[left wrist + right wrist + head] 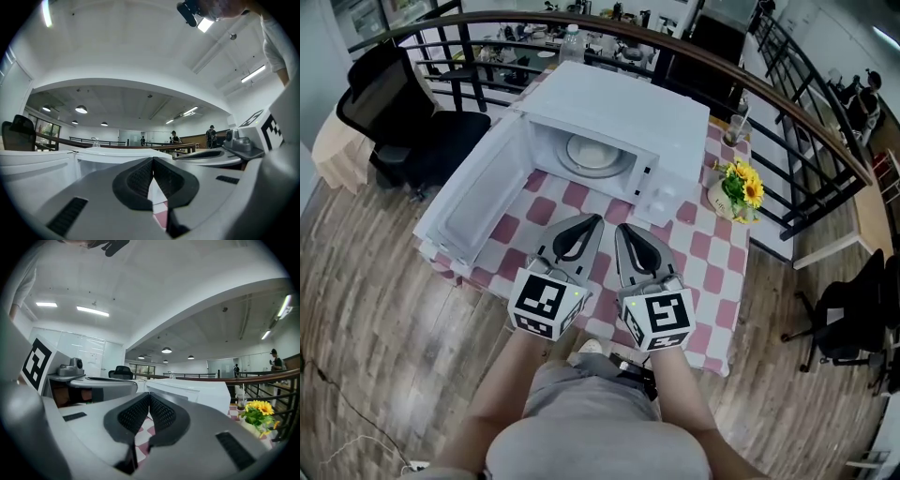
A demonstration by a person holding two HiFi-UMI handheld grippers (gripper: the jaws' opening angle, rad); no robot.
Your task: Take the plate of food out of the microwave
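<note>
A white microwave (619, 122) stands on the checked table with its door (473, 202) swung wide to the left. Inside, a white plate (593, 153) rests on the turntable; what lies on it I cannot make out. My left gripper (592, 221) and right gripper (621, 228) hover side by side over the table's near half, short of the microwave's mouth, both pointing at it. Both are shut with nothing between the pads. The left gripper (153, 161) shows its jaws pressed together in its own view, and the right gripper (149, 397) likewise.
A vase of yellow flowers (738, 187) stands right of the microwave, with a glass (736, 127) behind it. A curved railing (750, 66) runs behind the table. Black office chairs (403, 122) stand at the left and at the right (853, 314). The pink-and-white tablecloth (712, 272) covers the table.
</note>
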